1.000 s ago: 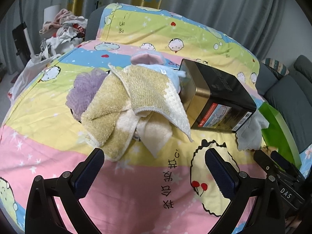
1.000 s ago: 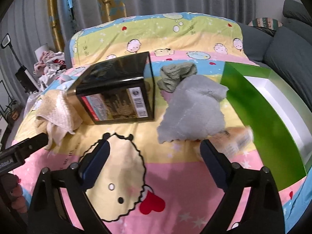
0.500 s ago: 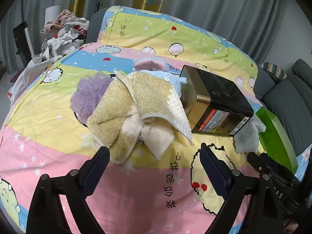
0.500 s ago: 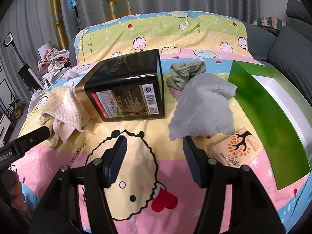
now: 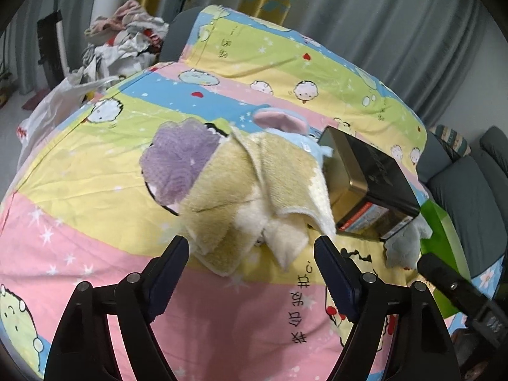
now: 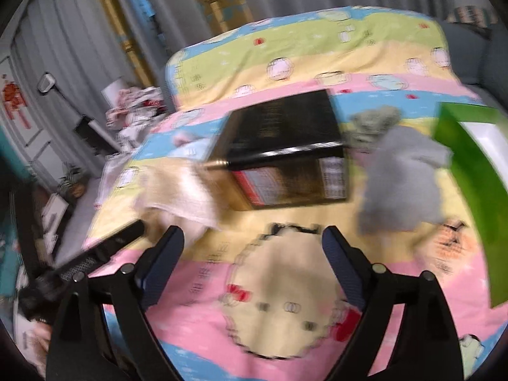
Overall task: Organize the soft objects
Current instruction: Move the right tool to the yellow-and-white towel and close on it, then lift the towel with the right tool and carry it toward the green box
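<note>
Honestly, we'd pinch the floppy yellow towel by its front fold; left gripper narrowing on nothing, right gripper widening, empty.

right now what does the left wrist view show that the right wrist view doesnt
Only the left wrist view shows the purple bath pouf tucked against the heap, and the left claw, closing with nothing between its fingers.

Only the right wrist view shows the green box's white inside, the orange packet, and the right claw, opening and empty.

Both show the yellow towels, the black tin and the grey cloth on the cartoon sheet.
</note>
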